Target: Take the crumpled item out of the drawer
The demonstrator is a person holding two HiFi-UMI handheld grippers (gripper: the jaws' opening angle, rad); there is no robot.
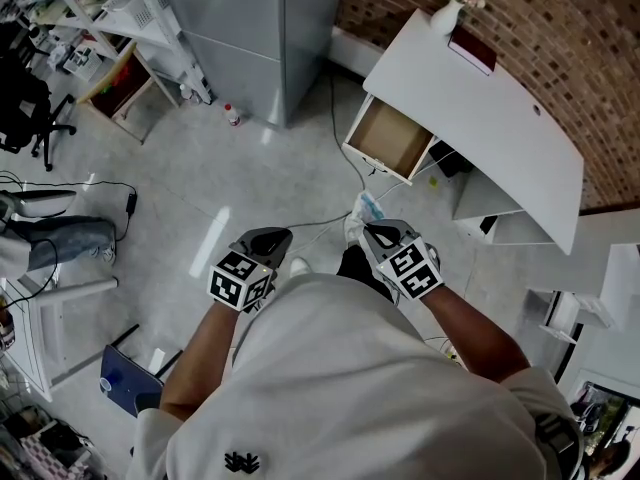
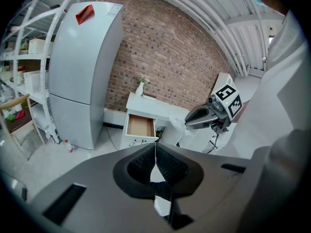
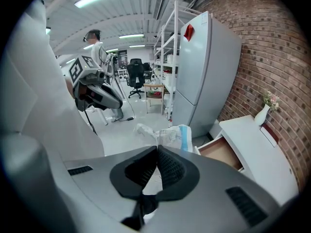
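Right gripper view puts my right gripper [image 3: 156,148] pinched shut on the wrapper [image 3: 167,135], which bunches out past the jaw tips, carried close to my body. My left gripper [image 2: 155,147] is closed on nothing, idle alongside. Farther off the drawer [image 1: 388,138] stands open and looks bare, so I judge the wrapper is out
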